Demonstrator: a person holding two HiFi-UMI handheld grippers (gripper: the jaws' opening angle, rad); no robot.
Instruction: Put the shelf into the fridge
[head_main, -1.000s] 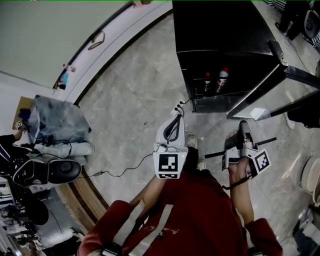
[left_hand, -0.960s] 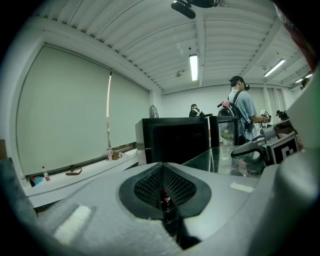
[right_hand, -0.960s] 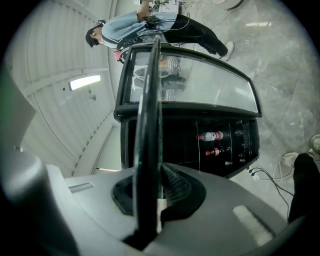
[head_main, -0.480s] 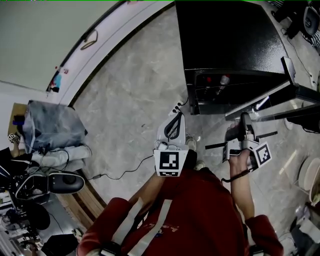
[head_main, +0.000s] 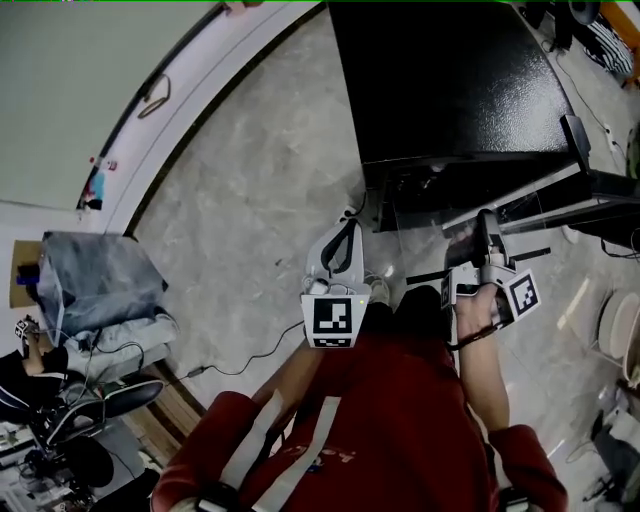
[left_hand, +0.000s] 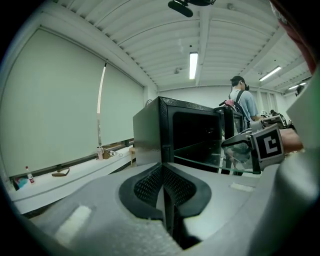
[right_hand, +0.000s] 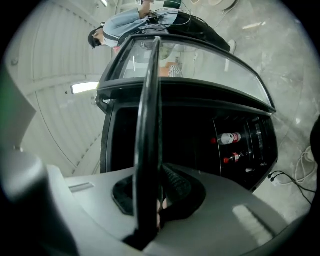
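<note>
shelf (right_hand: 149, 125) before open fridge door (head_main: 590, 190) (bottles (right_hand: 231, 138) inside)

Nothing can be read: labels on the bottles (right_hand: 231, 137) in the fridge (head_main: 440, 80) are too small, and the marker cubes (head_main: 332, 320) bear only square patterns.

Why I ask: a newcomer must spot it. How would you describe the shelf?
Find the black fridge. Just in front of it, the shelf spans between the left gripper and right gripper, clamped in both. Unlike the bottles inside, it is a clear glass pane with a dark rim.
</note>
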